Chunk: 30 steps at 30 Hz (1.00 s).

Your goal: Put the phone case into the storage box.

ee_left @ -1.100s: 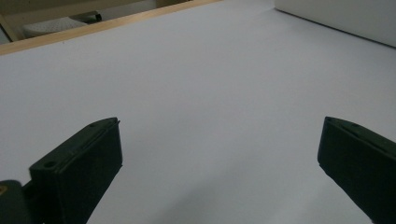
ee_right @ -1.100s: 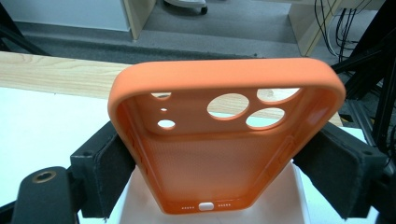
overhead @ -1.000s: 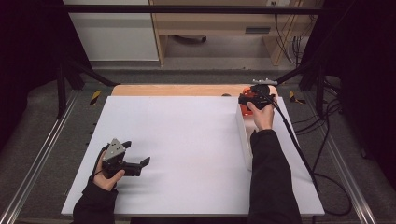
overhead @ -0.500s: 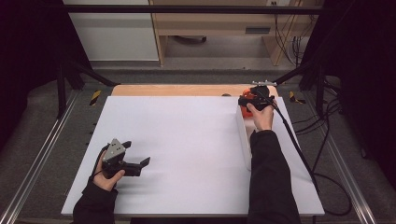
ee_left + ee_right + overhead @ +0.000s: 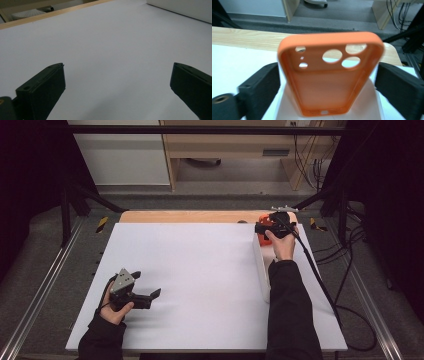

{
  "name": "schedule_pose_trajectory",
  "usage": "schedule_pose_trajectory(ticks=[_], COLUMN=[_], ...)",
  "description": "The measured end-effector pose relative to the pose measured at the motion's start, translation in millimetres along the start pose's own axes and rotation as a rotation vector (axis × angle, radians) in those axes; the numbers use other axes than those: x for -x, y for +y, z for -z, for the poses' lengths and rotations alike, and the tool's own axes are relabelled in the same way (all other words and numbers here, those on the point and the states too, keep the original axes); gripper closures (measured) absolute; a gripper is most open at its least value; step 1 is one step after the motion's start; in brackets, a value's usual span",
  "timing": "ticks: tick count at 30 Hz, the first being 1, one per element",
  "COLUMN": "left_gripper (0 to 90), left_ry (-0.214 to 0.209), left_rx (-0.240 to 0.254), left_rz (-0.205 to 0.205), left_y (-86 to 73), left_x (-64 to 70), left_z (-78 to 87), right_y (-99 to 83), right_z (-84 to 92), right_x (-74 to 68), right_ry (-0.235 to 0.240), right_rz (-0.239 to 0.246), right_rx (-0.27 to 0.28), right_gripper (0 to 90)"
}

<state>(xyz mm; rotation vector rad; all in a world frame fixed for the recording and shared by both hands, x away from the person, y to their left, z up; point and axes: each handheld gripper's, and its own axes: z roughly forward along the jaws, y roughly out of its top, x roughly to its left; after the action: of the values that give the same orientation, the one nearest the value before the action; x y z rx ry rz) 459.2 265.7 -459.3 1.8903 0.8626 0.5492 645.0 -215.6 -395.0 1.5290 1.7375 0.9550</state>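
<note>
An orange phone case (image 5: 324, 85) with camera cut-outs stands on end on a white box (image 5: 367, 105), its open side facing me; its outline is blurred. My right gripper (image 5: 328, 72) flanks it, one black jaw on each side. Those jaws have just been opening, with the case between them and no firm press visible. From above, the right gripper (image 5: 260, 226) is at the far right of the table with the orange case (image 5: 263, 220) at its tip. My left gripper (image 5: 147, 284) rests near the front left, open and holding nothing, its jaws wide apart over the white sheet (image 5: 117, 80).
A white sheet (image 5: 200, 270) covers the table, with a wooden strip (image 5: 190, 216) along the far edge. The long white box (image 5: 261, 265) lies along the right side. A cable (image 5: 320, 280) trails from the right gripper. Black frame posts stand at both far corners.
Both hands stay where they were. The high view shows no clear difference in either gripper or in the orange case.
</note>
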Motion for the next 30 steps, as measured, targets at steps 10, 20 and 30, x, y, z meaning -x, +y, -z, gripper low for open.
schedule_pose_trajectory(ticks=[10, 20, 30], left_gripper=[0.0, 0.0, 0.0], left_ry=[0.000, 0.000, -0.004], left_rx=[-0.001, 0.000, 0.005], left_rz=[0.001, -0.004, -0.006], left_y=[0.1, 0.3, 0.8], left_x=[0.3, 0.6, 1.1], left_z=[-0.1, 0.2, 0.5], right_y=[4.4, 3.1, -5.9], right_z=[15.3, 44.2, 84.0], right_x=[1.1, -9.7, -24.6], right_ry=[0.044, 0.174, 0.370], right_rz=[0.038, 0.104, 0.199], right_rx=[0.040, 0.074, 0.132], right_gripper=[2.8, 1.1, 0.8])
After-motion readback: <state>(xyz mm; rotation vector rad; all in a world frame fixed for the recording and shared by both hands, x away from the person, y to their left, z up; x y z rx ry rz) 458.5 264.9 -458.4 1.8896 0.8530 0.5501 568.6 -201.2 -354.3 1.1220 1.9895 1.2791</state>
